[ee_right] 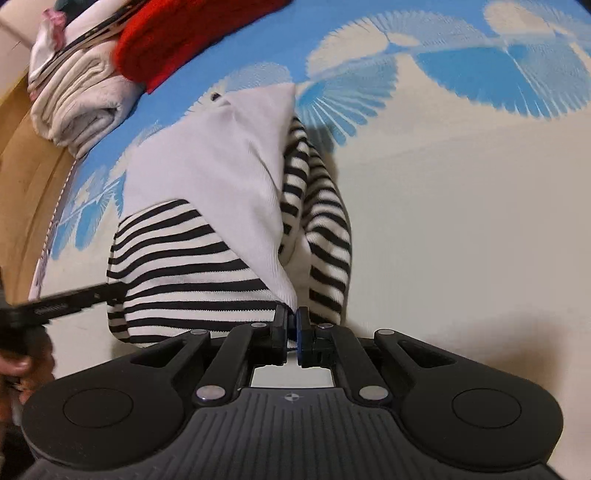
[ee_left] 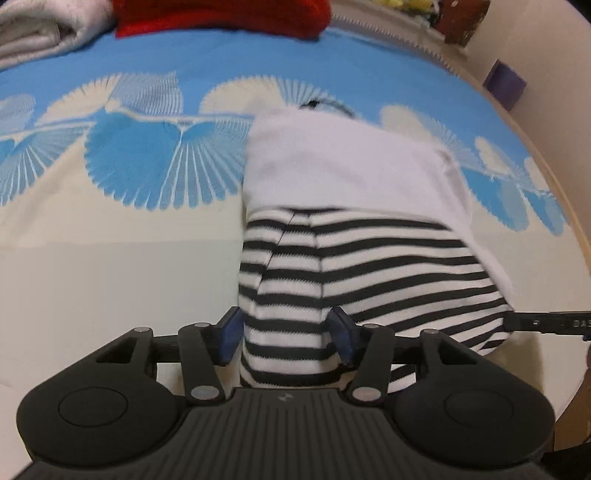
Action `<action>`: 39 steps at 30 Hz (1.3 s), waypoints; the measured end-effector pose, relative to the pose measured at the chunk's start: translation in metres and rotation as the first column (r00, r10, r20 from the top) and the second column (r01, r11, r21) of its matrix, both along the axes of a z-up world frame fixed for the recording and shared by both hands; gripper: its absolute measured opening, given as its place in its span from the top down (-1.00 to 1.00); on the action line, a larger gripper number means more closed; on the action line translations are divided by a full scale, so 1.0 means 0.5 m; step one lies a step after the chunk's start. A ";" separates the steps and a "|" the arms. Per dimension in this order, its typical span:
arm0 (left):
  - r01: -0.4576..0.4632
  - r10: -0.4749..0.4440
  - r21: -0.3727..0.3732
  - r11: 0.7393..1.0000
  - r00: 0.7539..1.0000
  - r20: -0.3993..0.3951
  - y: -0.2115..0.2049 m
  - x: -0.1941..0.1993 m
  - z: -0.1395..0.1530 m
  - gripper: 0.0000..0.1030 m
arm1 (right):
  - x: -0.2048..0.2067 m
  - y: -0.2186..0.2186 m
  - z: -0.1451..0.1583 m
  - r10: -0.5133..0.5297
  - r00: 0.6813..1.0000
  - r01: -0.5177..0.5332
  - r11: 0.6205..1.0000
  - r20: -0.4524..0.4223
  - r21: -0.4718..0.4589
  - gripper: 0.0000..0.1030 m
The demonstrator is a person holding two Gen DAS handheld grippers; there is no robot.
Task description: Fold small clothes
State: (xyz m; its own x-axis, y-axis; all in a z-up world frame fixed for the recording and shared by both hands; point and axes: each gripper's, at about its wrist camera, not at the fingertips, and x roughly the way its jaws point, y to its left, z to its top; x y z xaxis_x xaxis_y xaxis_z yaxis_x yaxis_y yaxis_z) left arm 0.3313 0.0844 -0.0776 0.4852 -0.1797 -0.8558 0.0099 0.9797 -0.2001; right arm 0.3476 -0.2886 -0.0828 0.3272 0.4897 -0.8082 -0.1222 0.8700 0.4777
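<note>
A small garment with black and white stripes (ee_left: 369, 258) and a plain white part (ee_left: 343, 162) lies bunched on the bedspread. My left gripper (ee_left: 286, 330) holds the near striped fold, one blue pad pressing on each side of it. In the right wrist view the same garment (ee_right: 177, 266) lies ahead, with its white part (ee_right: 221, 166) draped over the stripes. My right gripper (ee_right: 293, 319) is shut on the near corner of that white part. The left gripper's finger (ee_right: 74, 299) reaches onto the striped edge from the left, and the right gripper's finger (ee_left: 546, 323) shows at the right edge.
The bedspread (ee_left: 147, 166) is blue and cream with a fan pattern. A red garment (ee_right: 192, 33) and a folded cream towel (ee_right: 81, 107) lie at the far side. A wooden edge (ee_right: 26, 158) borders the bed, and a purple box (ee_left: 504, 83) stands by the wall.
</note>
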 end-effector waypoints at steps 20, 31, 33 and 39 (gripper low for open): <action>-0.118 0.030 0.222 0.968 0.931 0.364 -0.063 -0.282 0.248 -0.99 | -0.244 0.047 0.262 -0.077 0.832 0.167 0.979 0.549 -0.116 -0.17; -0.078 -0.002 0.215 0.973 0.938 0.346 -0.174 -0.493 0.132 -0.96 | -0.471 0.096 0.199 -0.073 0.840 0.194 0.966 0.538 -0.173 -0.46; -0.136 0.064 0.185 0.973 0.935 0.348 -0.171 -0.484 0.134 -0.95 | -0.468 0.106 0.194 -0.061 0.827 0.182 0.970 0.558 -0.163 -0.45; -0.211 0.135 0.201 0.957 0.932 0.336 -0.157 -0.470 0.134 -0.99 | -0.446 0.120 0.170 -0.051 0.848 0.180 0.964 0.528 -0.195 -0.46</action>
